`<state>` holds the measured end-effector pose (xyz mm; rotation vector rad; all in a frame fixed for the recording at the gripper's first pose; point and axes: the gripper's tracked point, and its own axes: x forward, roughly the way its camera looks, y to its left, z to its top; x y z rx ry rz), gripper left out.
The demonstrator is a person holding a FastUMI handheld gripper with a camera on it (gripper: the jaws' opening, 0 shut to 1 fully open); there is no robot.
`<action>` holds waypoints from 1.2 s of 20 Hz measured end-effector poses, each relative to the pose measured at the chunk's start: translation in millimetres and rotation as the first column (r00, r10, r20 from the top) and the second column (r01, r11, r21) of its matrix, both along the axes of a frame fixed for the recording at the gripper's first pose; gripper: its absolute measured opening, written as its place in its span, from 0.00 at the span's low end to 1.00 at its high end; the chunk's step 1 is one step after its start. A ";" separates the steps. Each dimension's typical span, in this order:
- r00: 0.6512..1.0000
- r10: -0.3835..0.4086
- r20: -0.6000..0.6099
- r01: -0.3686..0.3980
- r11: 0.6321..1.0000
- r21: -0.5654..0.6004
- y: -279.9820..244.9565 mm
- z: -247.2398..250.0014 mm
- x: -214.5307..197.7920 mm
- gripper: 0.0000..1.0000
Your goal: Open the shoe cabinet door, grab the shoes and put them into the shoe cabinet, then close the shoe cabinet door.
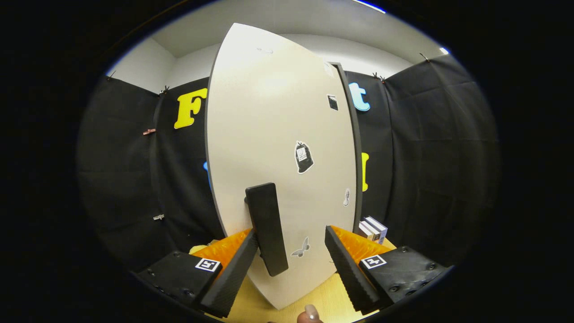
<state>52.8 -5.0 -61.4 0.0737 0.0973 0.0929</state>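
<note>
- The black cloth wall (125,179) of the booth stood behind everything, with a few small clips pinned to it on the left.
- The left finger of the hand-held gripper (293,273) reached up to the lower part of the black door handle (267,229), its tip touching or almost touching the handle's left edge.
- The shoe cabinet door (278,134), a pale cream panel with a dark edge, stood upright just ahead of the fingers; the long handle was mounted low on its left half and leaned slightly.
- Small stickers (303,157) dotted the door: a dark one near the middle, another higher up, a butterfly shape low down.
- The hand-held gripper was open, its right finger well apart from the handle with bare door between them.
- A fingertip (310,313) of the person showed below, over the light wooden worktop (323,300).
- Beyond the right finger, small boxes (373,229) sat on the worktop beside the door's right edge.
</note>
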 end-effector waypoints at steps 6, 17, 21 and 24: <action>0.999 0.028 0.019 -0.028 1.000 -0.009 35.6 5.5 4.3 0.99; 0.999 0.008 0.031 -0.007 1.000 -0.024 44.5 3.5 4.0 0.99; 0.999 0.007 0.032 -0.006 1.000 -0.030 46.0 4.2 3.9 0.99; 0.999 0.006 0.035 -0.005 0.999 -0.034 45.8 3.6 3.3 0.99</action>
